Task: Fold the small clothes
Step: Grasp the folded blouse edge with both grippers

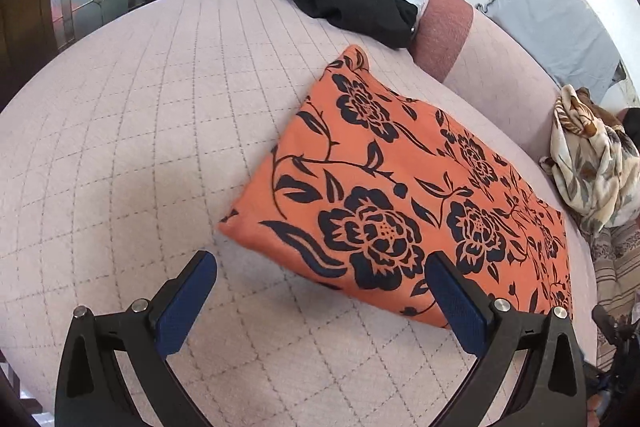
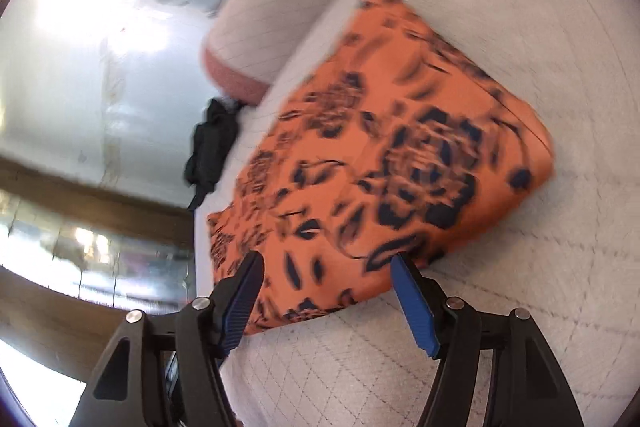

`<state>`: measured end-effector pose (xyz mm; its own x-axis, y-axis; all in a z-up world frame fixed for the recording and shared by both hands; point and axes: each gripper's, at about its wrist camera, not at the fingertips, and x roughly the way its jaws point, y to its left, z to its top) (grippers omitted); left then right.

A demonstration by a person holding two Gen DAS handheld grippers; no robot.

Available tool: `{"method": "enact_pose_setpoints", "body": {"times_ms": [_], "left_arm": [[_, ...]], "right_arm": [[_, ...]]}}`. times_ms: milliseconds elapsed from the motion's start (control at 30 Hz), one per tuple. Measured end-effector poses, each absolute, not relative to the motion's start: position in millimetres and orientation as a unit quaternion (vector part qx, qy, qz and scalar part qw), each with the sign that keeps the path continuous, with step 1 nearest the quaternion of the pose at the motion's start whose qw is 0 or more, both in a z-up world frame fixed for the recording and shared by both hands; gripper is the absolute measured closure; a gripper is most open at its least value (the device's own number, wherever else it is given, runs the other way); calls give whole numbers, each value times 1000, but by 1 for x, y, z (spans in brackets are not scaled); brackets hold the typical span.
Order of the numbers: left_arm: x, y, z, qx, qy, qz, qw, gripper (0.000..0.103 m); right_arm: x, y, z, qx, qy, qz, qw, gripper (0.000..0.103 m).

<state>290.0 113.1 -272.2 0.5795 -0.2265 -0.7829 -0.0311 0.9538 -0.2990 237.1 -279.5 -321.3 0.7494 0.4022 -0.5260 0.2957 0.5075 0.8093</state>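
Note:
An orange garment with a black flower print (image 1: 400, 187) lies folded flat in a rectangle on the quilted pale pink couch seat (image 1: 140, 147). My left gripper (image 1: 320, 271) is open and empty, hovering just in front of the garment's near edge. In the blurred right wrist view the same orange garment (image 2: 380, 155) lies on the seat (image 2: 540, 287). My right gripper (image 2: 326, 267) is open and empty, its fingertips over the garment's near edge.
A crumpled black garment (image 1: 340, 3) lies at the far end of the seat, also in the right wrist view (image 2: 210, 147). A cream patterned cloth (image 1: 588, 163) is heaped by the couch back (image 1: 508, 83). A red-brown bolster end (image 1: 440, 27) stands behind.

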Motion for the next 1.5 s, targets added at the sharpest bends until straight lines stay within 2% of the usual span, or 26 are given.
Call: {"method": "enact_pose_setpoints", "body": {"times_ms": [100,133,200,267,433,533,767,833,867,900,967,1033,1167,1200,1400,1433,1500], "left_arm": [[294,117,-279,-163,468,-65,866,2],[294,119,-281,-171,466,-66,866,5],[293,122,-279,-168,460,-60,870,17],[292,122,-279,-159,455,-52,875,20],[290,124,-282,-164,463,-59,869,20],[290,126,-284,-175,472,-71,861,19],[294,126,-285,-194,468,-85,858,19],[294,124,-285,-197,462,-93,860,27],[294,122,-285,-196,460,-97,861,42],[295,119,-286,-188,463,-98,861,50],[297,115,-289,-179,465,-97,861,50],[297,114,-288,-177,463,-96,863,50],[301,114,-290,-195,465,-111,856,29],[301,114,-289,-199,464,-114,856,28],[301,114,-289,-209,451,-116,860,29],[300,114,-288,-206,446,-116,863,31],[298,110,-285,-189,434,-113,874,44]], "right_arm": [[243,-264,-307,451,345,57,821,46],[246,-258,-305,442,347,65,825,50],[256,-246,-304,434,348,77,827,59],[268,-233,-302,420,352,81,833,64],[299,-205,-311,401,375,73,833,64],[319,-194,-343,399,455,52,794,65],[311,-201,-338,412,437,63,797,64],[306,-201,-326,395,413,70,817,63],[304,-201,-320,386,401,76,827,63],[302,-200,-314,379,391,83,835,63],[305,-196,-314,370,390,88,839,63],[318,-192,-336,357,457,66,812,64],[321,-193,-334,360,460,77,808,65],[321,-194,-334,361,462,79,806,65],[308,-208,-324,364,434,95,818,63],[302,-210,-321,360,429,98,822,64],[301,-208,-319,357,427,103,824,64]]}}
